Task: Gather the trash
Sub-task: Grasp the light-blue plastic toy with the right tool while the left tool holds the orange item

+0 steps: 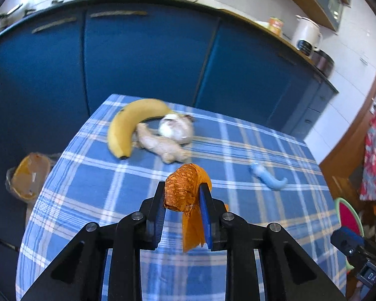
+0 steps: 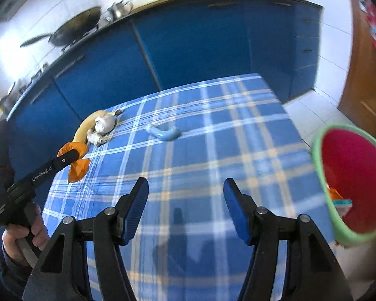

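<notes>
My left gripper [image 1: 183, 193] is shut on an orange wrapper [image 1: 185, 188] and holds it above the blue checked tablecloth [image 1: 87, 188]; the wrapper also shows in the right wrist view [image 2: 79, 169]. My right gripper [image 2: 185, 188] is open and empty above the table's near part. A crumpled blue wrapper [image 2: 164, 133] lies mid-table and shows in the left wrist view [image 1: 269, 178]. A red bin with a green rim [image 2: 351, 185] stands off the table's right edge, with some trash inside.
A banana [image 1: 127, 125], a ginger root [image 1: 160, 145] and a garlic bulb [image 1: 175, 128] lie at the table's far left. Blue cabinets [image 1: 143, 57] stand behind. A bag with orange contents [image 1: 28, 178] sits on the floor at left.
</notes>
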The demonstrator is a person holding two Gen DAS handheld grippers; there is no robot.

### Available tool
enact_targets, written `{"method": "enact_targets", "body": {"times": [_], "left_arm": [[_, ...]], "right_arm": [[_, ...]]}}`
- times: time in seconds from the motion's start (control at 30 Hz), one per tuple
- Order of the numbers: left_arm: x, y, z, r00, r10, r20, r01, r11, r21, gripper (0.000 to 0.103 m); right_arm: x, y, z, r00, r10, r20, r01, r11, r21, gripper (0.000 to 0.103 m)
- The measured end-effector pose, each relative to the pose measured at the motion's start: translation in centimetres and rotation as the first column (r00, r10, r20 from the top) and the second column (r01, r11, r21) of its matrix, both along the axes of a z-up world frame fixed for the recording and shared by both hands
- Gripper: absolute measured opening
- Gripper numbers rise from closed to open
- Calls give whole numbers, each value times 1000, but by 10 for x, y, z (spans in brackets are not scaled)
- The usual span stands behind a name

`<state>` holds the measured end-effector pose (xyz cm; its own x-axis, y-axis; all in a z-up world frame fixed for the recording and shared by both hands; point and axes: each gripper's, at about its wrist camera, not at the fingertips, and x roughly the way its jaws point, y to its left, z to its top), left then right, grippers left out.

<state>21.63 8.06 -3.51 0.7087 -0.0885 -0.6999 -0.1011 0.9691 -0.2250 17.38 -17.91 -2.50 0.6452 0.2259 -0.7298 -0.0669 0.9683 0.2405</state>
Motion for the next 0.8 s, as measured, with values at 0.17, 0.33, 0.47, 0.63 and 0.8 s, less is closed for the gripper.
{"method": "enact_targets", "body": {"times": [0.17,0.33,0.47,0.63,0.8], "left_arm": [[5,13,-14,999,32,-18,-32,999,-20,26],[6,19,-20,998,51,-26,-52,998,-33,26],[7,22,-23,998,51,-35,-53,998,-43,26],[9,21,-25,998,41,-42,-43,998,-47,26],[9,23,-25,998,40,-43,-42,998,-56,26]], "right_arm": [[37,30,-12,997,79,-15,-80,995,-67,64],[75,52,-21,990,141,-21,-142,983,-117,64],[104,63,-29,985,169,-42,-173,975,-142,63],[130,73,-39,978,198,-68,-207,962,-176,56],[141,81,-44,967,233,-99,-249,947,-203,54]]}}
